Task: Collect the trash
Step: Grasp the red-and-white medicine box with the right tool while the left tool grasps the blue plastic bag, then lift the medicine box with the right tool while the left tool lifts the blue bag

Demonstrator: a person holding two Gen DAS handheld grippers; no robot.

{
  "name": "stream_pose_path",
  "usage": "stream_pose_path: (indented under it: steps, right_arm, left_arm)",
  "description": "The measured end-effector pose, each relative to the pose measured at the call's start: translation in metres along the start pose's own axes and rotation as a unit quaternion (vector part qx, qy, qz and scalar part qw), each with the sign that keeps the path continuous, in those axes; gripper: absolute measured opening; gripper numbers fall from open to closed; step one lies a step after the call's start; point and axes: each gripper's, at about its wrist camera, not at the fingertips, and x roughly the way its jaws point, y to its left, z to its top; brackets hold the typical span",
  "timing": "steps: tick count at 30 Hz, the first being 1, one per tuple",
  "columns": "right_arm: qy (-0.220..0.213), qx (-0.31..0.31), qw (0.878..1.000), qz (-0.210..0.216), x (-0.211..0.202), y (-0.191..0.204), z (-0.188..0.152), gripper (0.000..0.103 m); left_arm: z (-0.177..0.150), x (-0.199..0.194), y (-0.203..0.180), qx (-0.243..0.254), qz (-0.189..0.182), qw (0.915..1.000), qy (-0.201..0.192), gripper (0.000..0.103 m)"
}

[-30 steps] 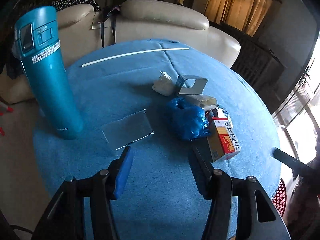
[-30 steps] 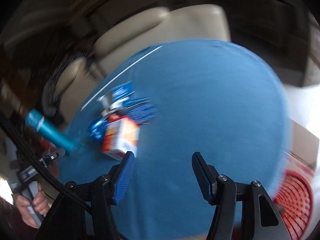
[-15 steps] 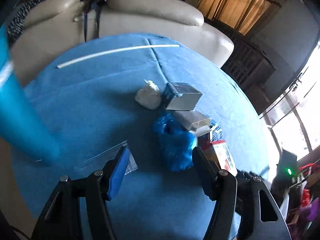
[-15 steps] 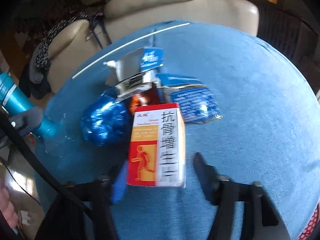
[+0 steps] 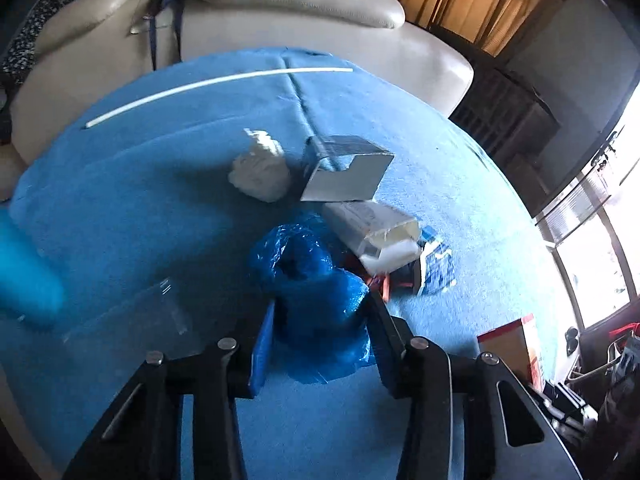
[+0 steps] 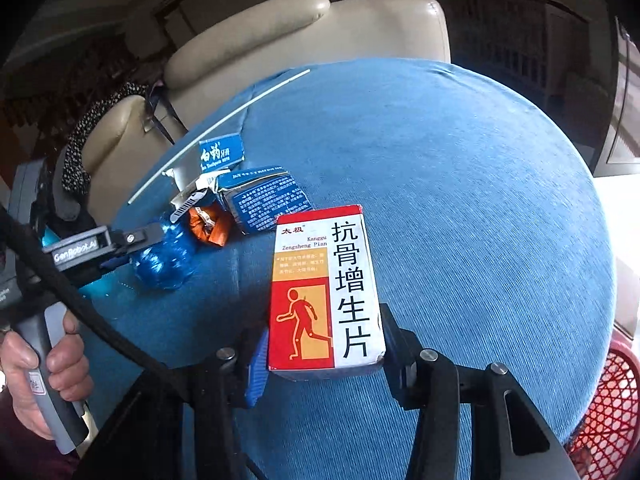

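Observation:
A crumpled blue plastic bag lies on the blue tablecloth, between the fingers of my left gripper. The jaws are closing and both pads touch the bag's sides. My right gripper is shut on a red, orange and white medicine box, held by its lower end. The same box shows at the right edge of the left wrist view. Behind the bag lie a white tissue wad, an open grey carton, a white box, a blue packet and an orange wrapper.
A clear plastic sheet lies left of the bag, and a teal bottle stands at the far left. A white rod lies along the table's far side, before a cream sofa. A red basket sits low right.
My left gripper moved forward past the clear sheet and narrowed around the blue bag. My right gripper reached the medicine box, shut on it and drew it away from the pile.

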Motion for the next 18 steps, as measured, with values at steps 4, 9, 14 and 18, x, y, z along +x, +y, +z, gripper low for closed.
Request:
stream_pose_path:
  steps: [4,9,14,18]
  right_arm:
    - [-0.012,0.002,1.0,0.021,-0.002,0.008,-0.002,0.05]
    - [-0.027,-0.018,0.998,0.045,-0.011,0.027,-0.009,0.05]
    - [-0.049,-0.033,0.997,0.051,-0.028,0.04,-0.017,0.05]
    - [-0.067,-0.036,0.996,0.053,-0.045,0.044,-0.022,0.05]
  left_arm:
    - [-0.024,-0.027,0.004,0.004,0.001,0.9999,-0.01,0.045]
    - [-0.044,-0.064,-0.004,0.03,0.019,0.9986,-0.04,0.045]
    - [-0.057,-0.096,-0.018,0.059,0.041,0.9944,-0.078,0.045]
    - [-0.064,-0.114,-0.028,0.073,0.043,0.9917,-0.098,0.045]
